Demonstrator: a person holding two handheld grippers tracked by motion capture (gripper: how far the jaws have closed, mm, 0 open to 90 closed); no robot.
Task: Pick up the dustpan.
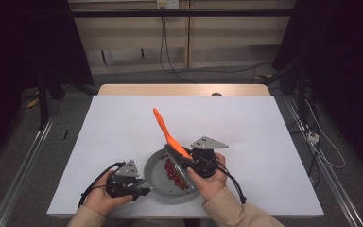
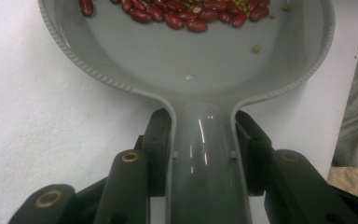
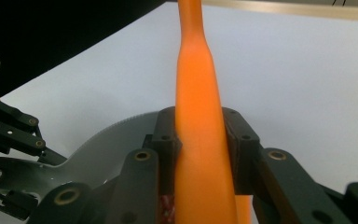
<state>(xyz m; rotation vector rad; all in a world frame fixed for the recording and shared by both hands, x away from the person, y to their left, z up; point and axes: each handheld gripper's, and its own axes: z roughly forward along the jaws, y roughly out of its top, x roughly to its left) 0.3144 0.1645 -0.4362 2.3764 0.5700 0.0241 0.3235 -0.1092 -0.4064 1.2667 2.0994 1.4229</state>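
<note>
My left gripper (image 1: 139, 188) sits at the near left of the white table (image 1: 264, 142), its jaws clamped on the handle of the grey pan (image 2: 191, 60). In the left gripper view the handle runs straight up between my two black pads (image 2: 161, 144), which press on it from both sides. The pan rests on the table near the front edge, between my two hands, and its bowl opens toward the right of the handle.

Inside the pan lie red kidney beans (image 2: 186, 14), bunched along the side of the bowl farthest from the handle; a few small greenish bits are mixed in, perhaps peas, though they are too small to tell.

My right gripper (image 1: 182, 156) is over the right side of the pan, jaws squeezed tight on the orange spatula (image 1: 168, 132). The right gripper view shows the orange handle (image 3: 198, 116) pinched between the pads and rising away from me. In the high view it slants up and toward the far left over the table, the broad end down at the beans.
</note>
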